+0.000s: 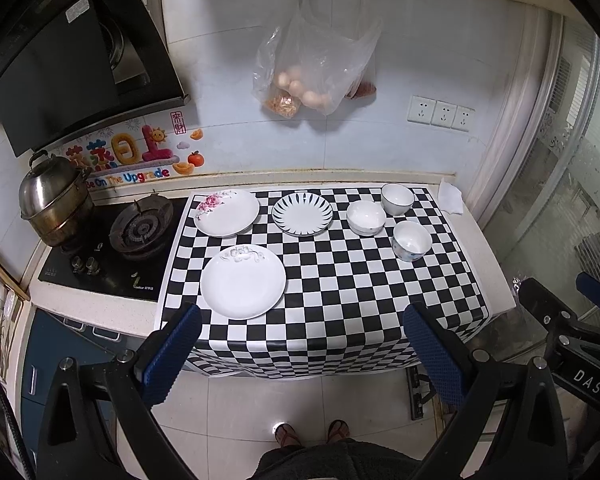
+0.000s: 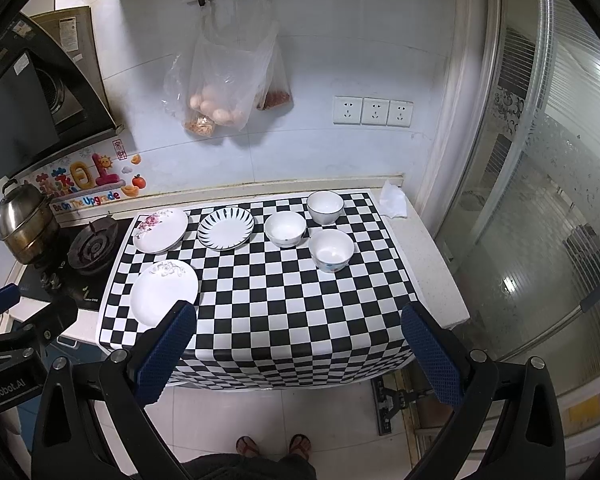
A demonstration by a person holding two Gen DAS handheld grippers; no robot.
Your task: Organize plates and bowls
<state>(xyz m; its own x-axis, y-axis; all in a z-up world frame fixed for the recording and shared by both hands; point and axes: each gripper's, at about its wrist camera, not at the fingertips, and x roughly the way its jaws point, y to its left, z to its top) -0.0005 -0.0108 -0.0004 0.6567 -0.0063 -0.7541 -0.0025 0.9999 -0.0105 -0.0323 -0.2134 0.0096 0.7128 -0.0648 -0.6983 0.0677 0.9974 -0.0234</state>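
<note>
Three plates lie on the checkered cloth (image 1: 340, 280): a white plate with a grey flower (image 1: 243, 282) at the front left, a pink-flower plate (image 1: 227, 213) behind it, and a black-striped plate (image 1: 302, 214) in the middle. Three white bowls stand at the right: a low one (image 1: 365, 218), a rimmed one (image 1: 397, 199) at the back, and a blue-patterned one (image 1: 411, 240) in front. The same plates (image 2: 164, 292) and bowls (image 2: 331, 250) show in the right wrist view. My left gripper (image 1: 302, 344) and right gripper (image 2: 300, 344) are both open and empty, held back from the counter's front edge.
A gas hob (image 1: 140, 232) with a steel pot (image 1: 54, 200) lies left of the cloth. A crumpled tissue (image 1: 451, 197) sits at the back right corner. Plastic bags (image 1: 312, 68) hang on the wall. A glass door (image 2: 540, 220) stands at the right.
</note>
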